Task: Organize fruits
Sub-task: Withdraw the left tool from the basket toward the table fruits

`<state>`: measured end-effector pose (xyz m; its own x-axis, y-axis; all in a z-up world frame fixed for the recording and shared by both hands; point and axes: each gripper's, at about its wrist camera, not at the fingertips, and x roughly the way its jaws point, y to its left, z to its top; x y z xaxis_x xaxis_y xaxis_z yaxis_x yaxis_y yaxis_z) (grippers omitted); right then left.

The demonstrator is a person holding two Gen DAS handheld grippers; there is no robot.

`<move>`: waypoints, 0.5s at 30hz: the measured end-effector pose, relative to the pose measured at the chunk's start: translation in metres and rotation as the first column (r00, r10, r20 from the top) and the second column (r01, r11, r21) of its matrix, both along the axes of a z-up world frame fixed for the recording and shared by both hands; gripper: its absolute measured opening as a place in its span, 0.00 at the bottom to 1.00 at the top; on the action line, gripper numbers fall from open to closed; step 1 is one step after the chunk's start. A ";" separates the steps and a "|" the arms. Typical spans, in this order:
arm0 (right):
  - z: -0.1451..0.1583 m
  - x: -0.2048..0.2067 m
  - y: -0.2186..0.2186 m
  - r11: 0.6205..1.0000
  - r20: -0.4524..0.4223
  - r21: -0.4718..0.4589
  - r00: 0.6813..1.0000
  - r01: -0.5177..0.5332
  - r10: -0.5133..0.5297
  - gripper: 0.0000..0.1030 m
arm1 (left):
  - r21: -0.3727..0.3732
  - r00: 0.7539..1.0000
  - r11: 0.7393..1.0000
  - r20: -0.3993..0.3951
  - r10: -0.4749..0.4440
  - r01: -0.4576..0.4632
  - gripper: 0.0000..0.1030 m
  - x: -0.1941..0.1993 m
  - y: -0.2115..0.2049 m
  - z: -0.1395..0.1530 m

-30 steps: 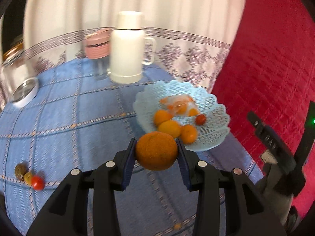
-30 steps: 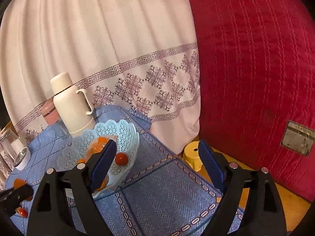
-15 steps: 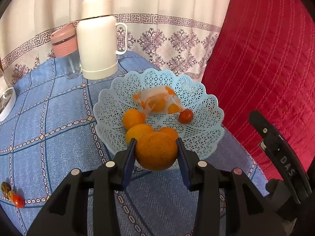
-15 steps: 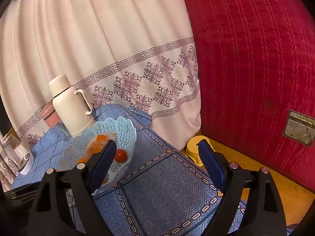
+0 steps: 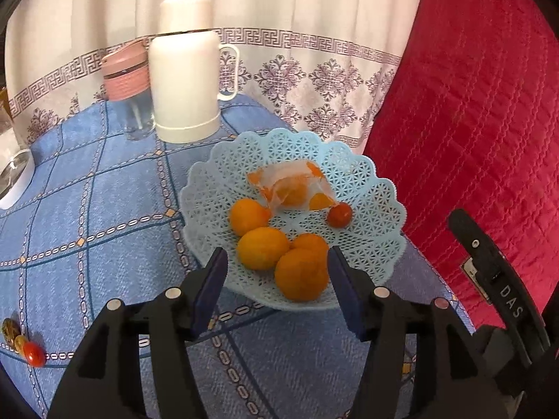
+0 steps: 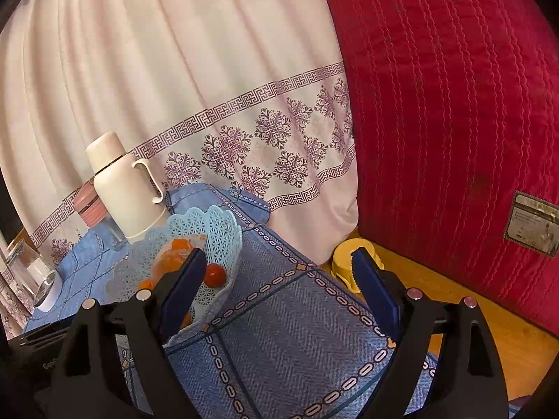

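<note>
A light blue lattice basket [image 5: 370, 174] stands on the blue checked tablecloth and holds several oranges, a small red tomato [image 5: 339, 214] and a clear bag of orange pieces [image 5: 291, 186]. The biggest orange [image 5: 301, 274] lies at the basket's near rim. My left gripper [image 5: 277, 279] hovers over that rim; its jaws are opening and stand apart from the orange, which rests in the basket. Three small fruits [image 5: 22, 344] lie at the cloth's left edge. My right gripper [image 6: 279, 286] stands open and holds nothing, right of the basket [image 6: 223, 227].
A white thermos jug [image 5: 187, 70] and a pink-lidded glass jar [image 5: 131, 87] stand behind the basket, with a glass jar [image 5: 14, 174] at far left. A patterned curtain and a red quilted cushion [image 5: 471, 122] back the table. A yellow object [image 6: 344, 262] lies on the wooden floor.
The left gripper carried the big orange forward to the basket, then spread its jaws and let it go onto the near rim. The right gripper stayed in place, open.
</note>
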<state>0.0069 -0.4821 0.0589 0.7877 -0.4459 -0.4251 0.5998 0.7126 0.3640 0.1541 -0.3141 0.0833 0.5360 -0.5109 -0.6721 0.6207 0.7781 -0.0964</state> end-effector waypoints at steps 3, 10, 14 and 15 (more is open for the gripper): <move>0.000 0.000 0.000 1.000 0.000 -0.001 1.000 -0.001 0.001 0.84 | -0.002 1.000 1.000 -0.004 0.019 -0.019 0.58 0.002 0.007 0.000; 0.000 0.001 0.001 1.000 0.002 -0.006 1.000 -0.007 0.007 0.84 | 0.009 0.998 0.998 -0.006 0.069 -0.069 0.60 0.005 0.025 0.000; 0.000 0.003 0.005 1.000 0.000 -0.012 1.000 -0.014 0.014 0.84 | 0.010 0.996 0.996 -0.009 0.088 -0.088 0.60 0.006 0.034 -0.001; 0.000 0.003 0.005 1.000 -0.001 -0.013 1.000 -0.017 0.017 0.84 | 0.009 0.996 0.996 -0.011 0.093 -0.092 0.60 0.007 0.037 -0.002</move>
<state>0.0103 -0.4768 0.0591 0.7948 -0.4381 -0.4198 0.5879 0.7274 0.3540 0.1610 -0.2776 0.0817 0.5727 -0.4535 -0.6829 0.5449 0.8330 -0.0962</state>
